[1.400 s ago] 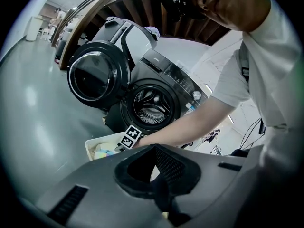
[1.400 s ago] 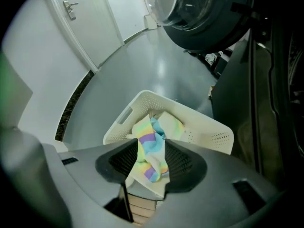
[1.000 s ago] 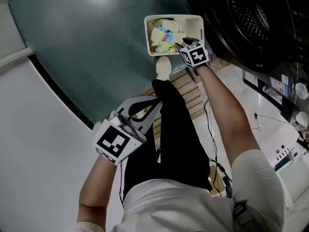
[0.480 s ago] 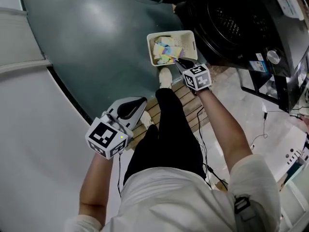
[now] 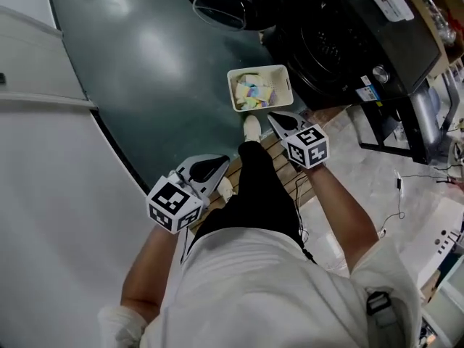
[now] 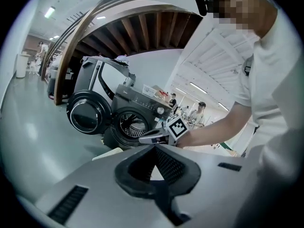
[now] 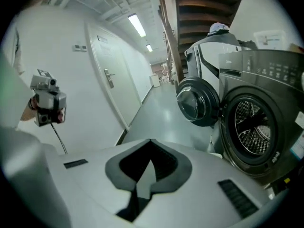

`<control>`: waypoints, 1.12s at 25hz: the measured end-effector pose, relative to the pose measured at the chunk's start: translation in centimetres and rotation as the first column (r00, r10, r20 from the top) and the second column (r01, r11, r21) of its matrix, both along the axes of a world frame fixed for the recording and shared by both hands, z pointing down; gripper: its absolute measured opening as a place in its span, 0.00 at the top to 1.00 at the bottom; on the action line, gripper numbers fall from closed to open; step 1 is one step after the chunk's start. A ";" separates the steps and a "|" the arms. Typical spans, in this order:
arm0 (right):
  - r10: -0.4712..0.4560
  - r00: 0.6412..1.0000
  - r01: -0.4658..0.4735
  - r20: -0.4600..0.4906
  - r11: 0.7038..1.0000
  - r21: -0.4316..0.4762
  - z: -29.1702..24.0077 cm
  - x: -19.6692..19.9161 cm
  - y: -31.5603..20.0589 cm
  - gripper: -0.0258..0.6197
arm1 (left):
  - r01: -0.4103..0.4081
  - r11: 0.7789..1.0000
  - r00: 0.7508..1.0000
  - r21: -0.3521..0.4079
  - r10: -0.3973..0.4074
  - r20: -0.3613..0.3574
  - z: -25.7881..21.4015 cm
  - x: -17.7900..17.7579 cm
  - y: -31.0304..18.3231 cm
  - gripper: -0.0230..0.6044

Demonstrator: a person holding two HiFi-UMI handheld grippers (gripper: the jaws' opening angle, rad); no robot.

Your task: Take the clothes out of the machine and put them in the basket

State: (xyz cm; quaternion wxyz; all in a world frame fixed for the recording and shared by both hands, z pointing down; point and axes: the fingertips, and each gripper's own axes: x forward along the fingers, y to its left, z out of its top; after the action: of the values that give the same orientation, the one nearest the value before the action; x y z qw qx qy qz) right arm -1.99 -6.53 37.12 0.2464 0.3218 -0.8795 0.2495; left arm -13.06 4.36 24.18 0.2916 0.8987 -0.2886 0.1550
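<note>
The white basket (image 5: 285, 77) stands on the green floor in front of the black washing machine (image 5: 341, 42) and holds several pastel clothes (image 5: 253, 90). The machine's round door (image 5: 225, 2) hangs open, and the drum (image 7: 251, 127) looks empty as far as it shows. My right gripper (image 5: 272, 117) hangs just short of the basket's near edge, jaws shut, nothing between them. My left gripper (image 5: 222, 162) is lower left beside my leg, also shut and empty. In the left gripper view the right gripper (image 6: 147, 137) crosses in front of the drum (image 6: 130, 126).
My feet stand on a slatted wooden platform (image 5: 284, 159), one white shoe (image 5: 251, 127) close to the basket. Cables (image 5: 399, 187) lie on the pale floor at the right. A white wall with a door (image 7: 107, 80) runs along the left.
Both grippers have risen and drawn back toward my body. The right gripper left the basket, where it was reaching a second ago, and the basket now looks smaller and farther.
</note>
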 end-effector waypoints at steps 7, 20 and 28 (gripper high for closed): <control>-0.021 0.998 0.020 0.067 0.999 0.027 -7.6 -1.0 5.7 0.95 | -0.043 0.998 0.999 0.046 0.042 0.025 -3.0 -0.7 3.5 0.97; -0.108 0.987 0.095 0.122 0.989 0.113 -16.5 -3.2 13.4 0.95 | -0.022 0.992 0.999 0.121 0.019 0.027 -7.8 -2.6 6.9 0.97; -0.112 0.985 0.091 0.132 0.983 0.158 -19.3 -2.8 15.2 0.95 | 0.005 0.990 1.000 0.138 -0.008 0.017 -9.0 -3.2 8.3 0.97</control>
State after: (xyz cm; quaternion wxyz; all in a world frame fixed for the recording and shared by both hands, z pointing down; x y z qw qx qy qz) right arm -4.76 8.72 17.78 0.1712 0.2758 -0.9264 0.1910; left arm -16.30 12.64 15.22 0.2267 0.9144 -0.3040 0.1414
